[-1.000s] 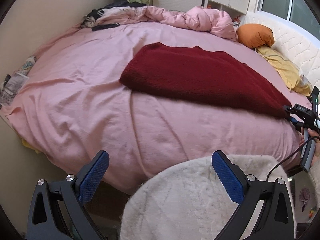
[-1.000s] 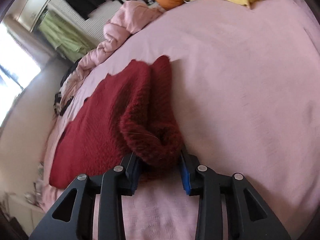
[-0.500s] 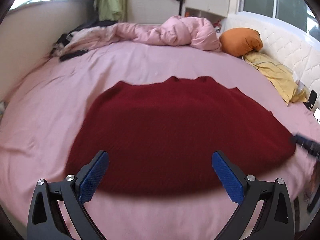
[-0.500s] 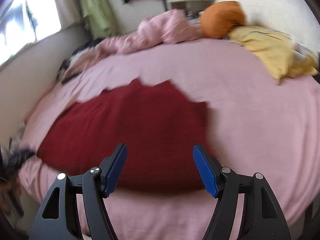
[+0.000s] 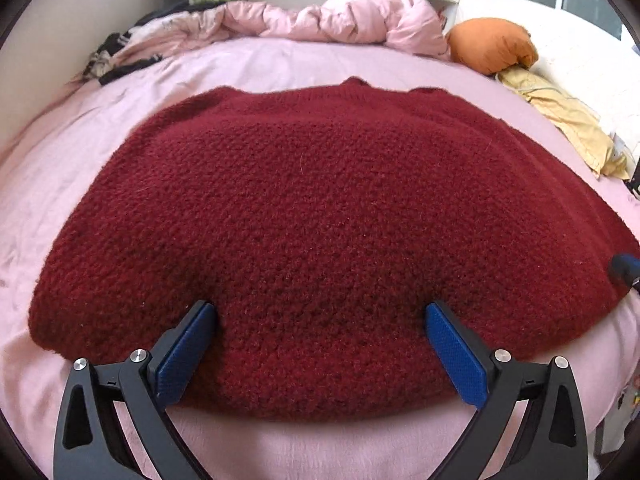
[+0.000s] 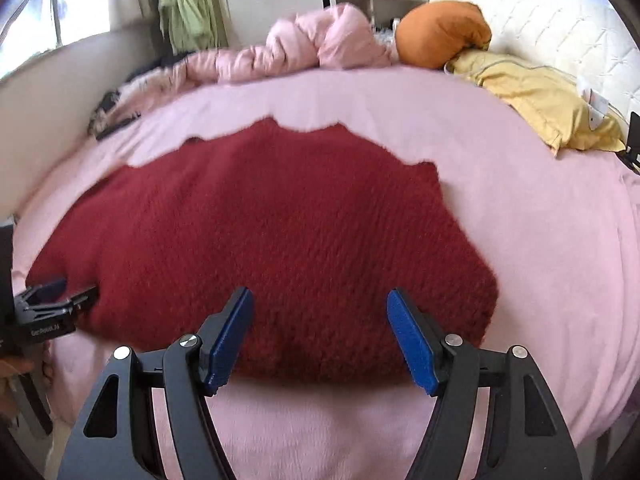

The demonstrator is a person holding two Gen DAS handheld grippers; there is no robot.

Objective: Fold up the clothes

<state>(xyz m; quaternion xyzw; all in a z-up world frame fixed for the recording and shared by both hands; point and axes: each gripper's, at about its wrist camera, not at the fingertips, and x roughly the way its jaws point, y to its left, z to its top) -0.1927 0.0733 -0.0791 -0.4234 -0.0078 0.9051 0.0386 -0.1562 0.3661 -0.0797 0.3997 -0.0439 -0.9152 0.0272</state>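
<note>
a dark red knitted sweater (image 5: 320, 216) lies spread flat on a pink bed sheet (image 5: 280, 60), its near hem at the bed's front edge. from left: dark clothes (image 5: 120, 64) crumpled by the wall, a green garment (image 6: 184, 4) hanging behind, a bunched pink duvet (image 5: 340, 16) along the far side, an orange pillow (image 5: 490, 44), then a yellow cloth (image 5: 560, 120) against the white padded headboard (image 6: 560, 28). the left gripper (image 5: 320, 348) stands released, blue pads spread over the hem, gripping nothing. the right gripper (image 6: 320, 336), jaws just opened, hangs released over the sweater's right corner with only knit beneath.
</note>
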